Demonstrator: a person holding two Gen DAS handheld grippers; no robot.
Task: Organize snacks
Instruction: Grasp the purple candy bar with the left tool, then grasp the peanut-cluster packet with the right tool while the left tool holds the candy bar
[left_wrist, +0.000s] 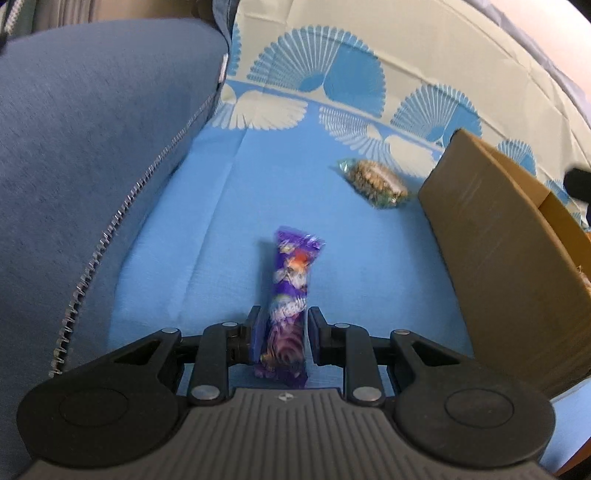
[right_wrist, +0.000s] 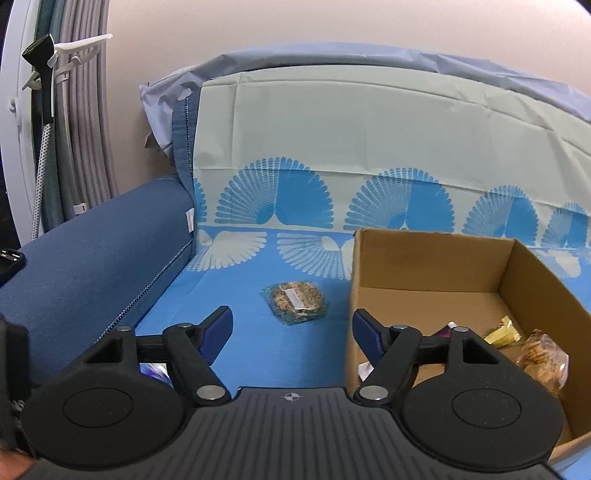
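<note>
Left gripper (left_wrist: 282, 334): closed on the purple bar (left_wrist: 291, 291) near its close end, the far end pointing away over the blue sheet (left_wrist: 207, 258).
Bar: likely light, crinkly, slippery; you grip mid-body, gently.
Right gripper (right_wrist: 291, 326): wide, empty.
Nut bar (right_wrist: 295, 301): loose on the sheet, just beside the box (right_wrist: 436, 254); probably brittle, so take it across its width.

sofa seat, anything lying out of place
Yes: a clear-wrapped seed bar lies loose on the blue sheet beside the brown cardboard box, not inside with the other snacks. The purple packet is in the left gripper.
</note>
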